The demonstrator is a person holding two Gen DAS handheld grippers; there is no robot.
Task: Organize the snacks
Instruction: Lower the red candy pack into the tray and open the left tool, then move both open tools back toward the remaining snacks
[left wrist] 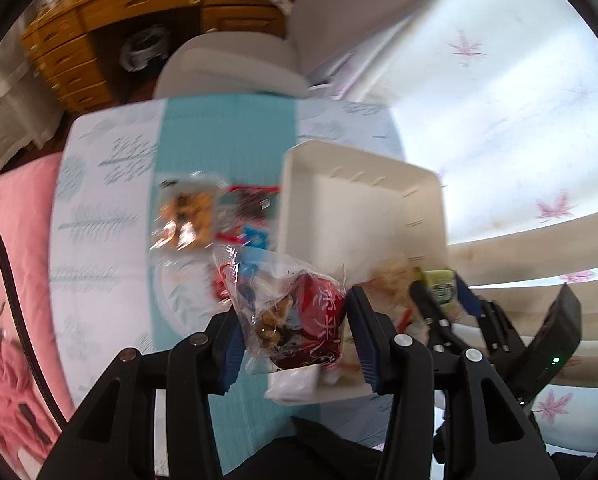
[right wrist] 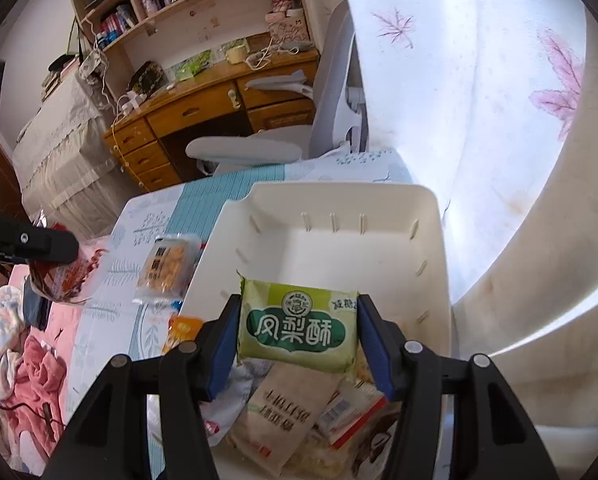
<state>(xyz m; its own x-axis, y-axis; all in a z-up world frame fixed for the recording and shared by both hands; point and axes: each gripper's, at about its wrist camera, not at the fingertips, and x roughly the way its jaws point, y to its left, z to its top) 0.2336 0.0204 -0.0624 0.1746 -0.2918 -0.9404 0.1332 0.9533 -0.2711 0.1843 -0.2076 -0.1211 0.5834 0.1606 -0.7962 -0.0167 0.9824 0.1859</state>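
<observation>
My left gripper (left wrist: 295, 336) is shut on a clear and red snack bag (left wrist: 295, 320) and holds it above the table, at the near left corner of the white bin (left wrist: 363, 200). My right gripper (right wrist: 297, 336) is shut on a green pineapple-cake packet (right wrist: 299, 326) over the near part of the white bin (right wrist: 435, 248). Several snack packets (right wrist: 287, 416) lie in the bin under it. The right gripper also shows in the left wrist view (left wrist: 439, 292), and the left gripper with its bag shows at the left of the right wrist view (right wrist: 59, 264).
An orange cracker pack (left wrist: 185, 216) and a red and blue packet (left wrist: 251, 212) lie on the blue and white tablecloth (left wrist: 107, 200) left of the bin. A grey chair (right wrist: 251, 148) and wooden desk (right wrist: 203, 108) stand beyond. A pink bed (left wrist: 11, 280) is left, a curtain (right wrist: 479, 100) right.
</observation>
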